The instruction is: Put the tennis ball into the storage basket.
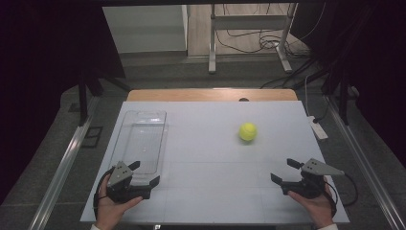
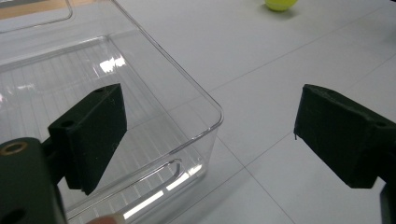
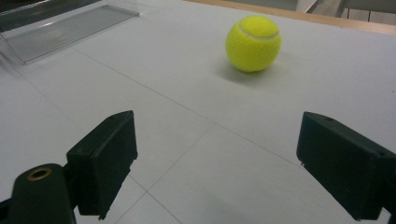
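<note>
A yellow tennis ball lies on the white table, right of centre; it shows far off as the ball in the left gripper view and ahead as the ball in the right gripper view. A clear plastic bin stands at the left, nothing in it. My left gripper is open at the bin's near end, one jaw over the bin's corner. My right gripper is open near the front right, nothing between its jaws, well short of the ball.
The white table top ends in a wooden strip at the far side. A small white device lies at the right edge. Beyond the table are metal stand legs and cables on the floor.
</note>
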`<state>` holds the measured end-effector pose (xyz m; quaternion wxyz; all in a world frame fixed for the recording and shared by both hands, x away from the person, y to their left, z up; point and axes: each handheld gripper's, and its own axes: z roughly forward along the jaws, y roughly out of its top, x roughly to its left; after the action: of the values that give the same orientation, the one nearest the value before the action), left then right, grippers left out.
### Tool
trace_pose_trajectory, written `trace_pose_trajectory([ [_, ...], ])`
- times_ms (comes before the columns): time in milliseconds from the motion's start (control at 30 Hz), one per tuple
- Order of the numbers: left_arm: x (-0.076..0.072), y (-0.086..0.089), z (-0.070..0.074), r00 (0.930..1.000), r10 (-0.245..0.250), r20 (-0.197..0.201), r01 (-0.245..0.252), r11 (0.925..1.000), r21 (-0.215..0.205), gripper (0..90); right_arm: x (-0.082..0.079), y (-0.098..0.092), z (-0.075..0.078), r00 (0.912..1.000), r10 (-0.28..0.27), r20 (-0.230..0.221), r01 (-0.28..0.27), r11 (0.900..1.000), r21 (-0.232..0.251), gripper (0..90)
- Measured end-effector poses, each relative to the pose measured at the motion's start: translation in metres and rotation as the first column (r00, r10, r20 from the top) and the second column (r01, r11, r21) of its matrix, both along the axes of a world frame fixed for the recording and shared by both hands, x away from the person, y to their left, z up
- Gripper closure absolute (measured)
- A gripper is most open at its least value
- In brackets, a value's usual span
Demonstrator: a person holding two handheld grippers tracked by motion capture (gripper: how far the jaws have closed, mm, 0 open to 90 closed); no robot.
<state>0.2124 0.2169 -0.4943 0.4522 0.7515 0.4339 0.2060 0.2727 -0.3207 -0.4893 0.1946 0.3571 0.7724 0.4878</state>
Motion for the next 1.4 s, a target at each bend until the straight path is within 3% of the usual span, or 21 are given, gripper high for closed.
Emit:
trace_pose_trajectory([
  [1400,0.0032,-0.0030,0.0032,0.9997,-0.004,-0.024,0.004,0.9999,0.013,8.4,0.0017,-0.0006,-0.0041,0.9998,-0.001,-0.020,0.001,1.000,0.006,12.6],
])
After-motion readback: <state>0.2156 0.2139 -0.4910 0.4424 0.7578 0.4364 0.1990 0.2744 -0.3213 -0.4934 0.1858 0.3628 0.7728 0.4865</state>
